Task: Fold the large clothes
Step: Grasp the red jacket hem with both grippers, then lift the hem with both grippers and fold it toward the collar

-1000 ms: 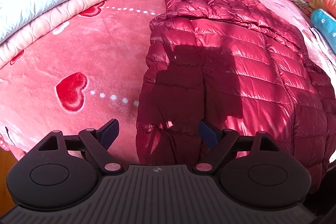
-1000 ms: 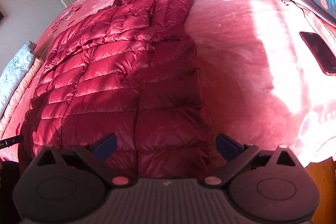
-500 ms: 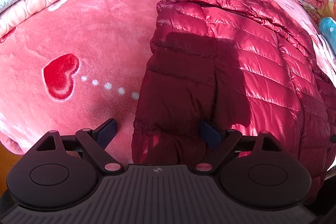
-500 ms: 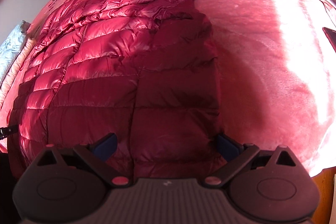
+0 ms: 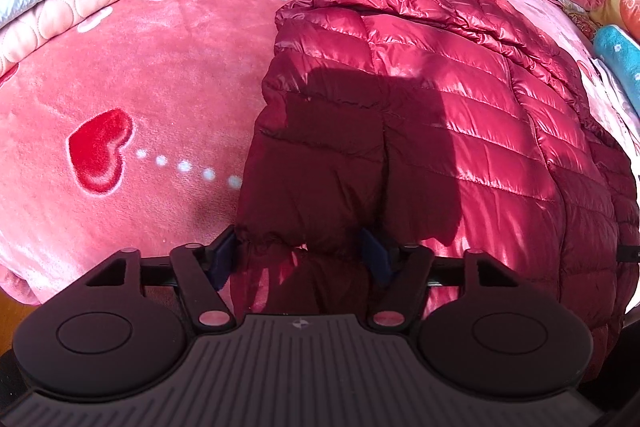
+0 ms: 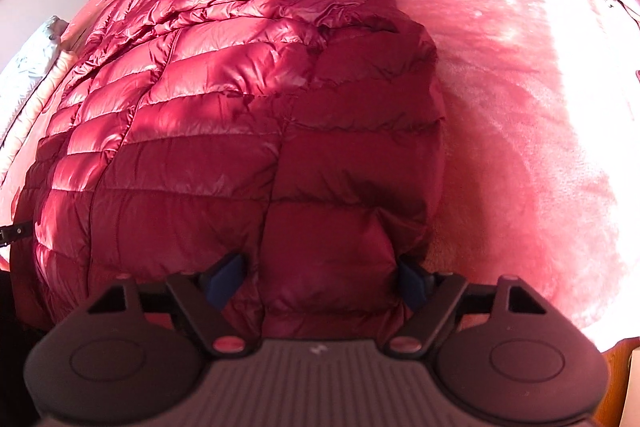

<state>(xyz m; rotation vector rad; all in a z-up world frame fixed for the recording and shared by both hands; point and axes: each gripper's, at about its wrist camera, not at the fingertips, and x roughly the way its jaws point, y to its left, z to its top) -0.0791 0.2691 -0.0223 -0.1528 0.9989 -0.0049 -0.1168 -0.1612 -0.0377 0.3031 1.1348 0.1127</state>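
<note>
Glossy red quilted jacket point(image 5: 400, 99), seen from the left gripper point(image 5: 300, 255): its long axis runs directly away, hem corner clasped between jaws just closed. Right view: the right gripper point(image 6: 320, 277) likewise pinches the opposite hem corner point(image 6: 332, 259).

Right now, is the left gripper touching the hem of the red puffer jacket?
Touching. The left wrist view shows the left gripper, whose jaws have just been closing, with both blue pads pressing into the red puffer jacket at its bunched near hem.
</note>
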